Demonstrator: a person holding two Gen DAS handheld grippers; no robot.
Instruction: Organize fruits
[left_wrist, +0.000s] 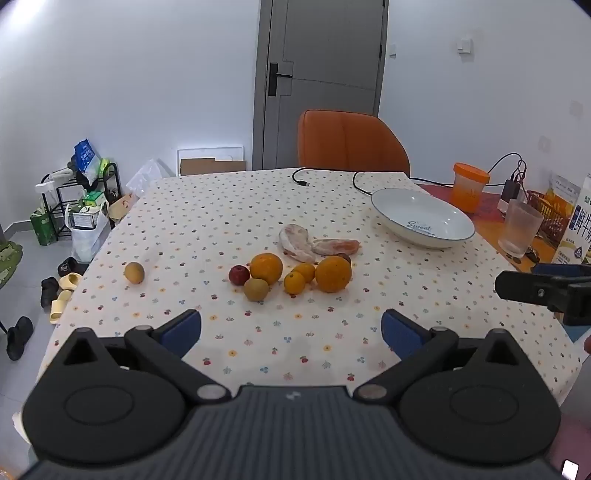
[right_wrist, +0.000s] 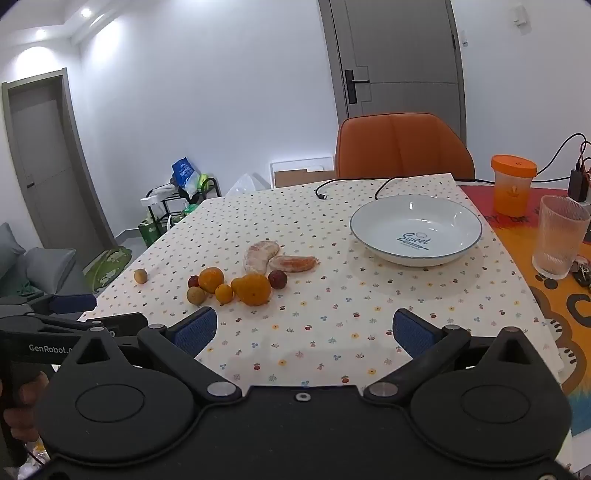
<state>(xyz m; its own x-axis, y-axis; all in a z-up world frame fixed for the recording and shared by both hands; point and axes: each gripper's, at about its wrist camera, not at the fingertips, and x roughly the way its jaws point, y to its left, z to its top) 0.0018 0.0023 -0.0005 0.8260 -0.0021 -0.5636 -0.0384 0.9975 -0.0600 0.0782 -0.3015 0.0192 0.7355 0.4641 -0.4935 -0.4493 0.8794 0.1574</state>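
Note:
A cluster of fruit lies mid-table: two large oranges (left_wrist: 266, 268) (left_wrist: 333, 274), two small oranges (left_wrist: 294, 283), a red fruit (left_wrist: 239, 275), a brown kiwi-like fruit (left_wrist: 256, 289) and two peeled pomelo segments (left_wrist: 294, 240). One brown fruit (left_wrist: 134, 272) lies alone to the left. An empty white plate (left_wrist: 423, 217) (right_wrist: 415, 229) stands at the right. My left gripper (left_wrist: 291, 334) is open and empty, short of the cluster (right_wrist: 253, 289). My right gripper (right_wrist: 304, 332) is open and empty, nearer the plate.
An orange chair (left_wrist: 351, 142) stands behind the table. An orange cup (right_wrist: 512, 184), a ribbed glass (right_wrist: 559, 236), a milk carton (left_wrist: 580, 225) and cables (left_wrist: 325, 177) sit at the right and back. A shelf, bags and slippers (left_wrist: 66, 280) are on the floor at left.

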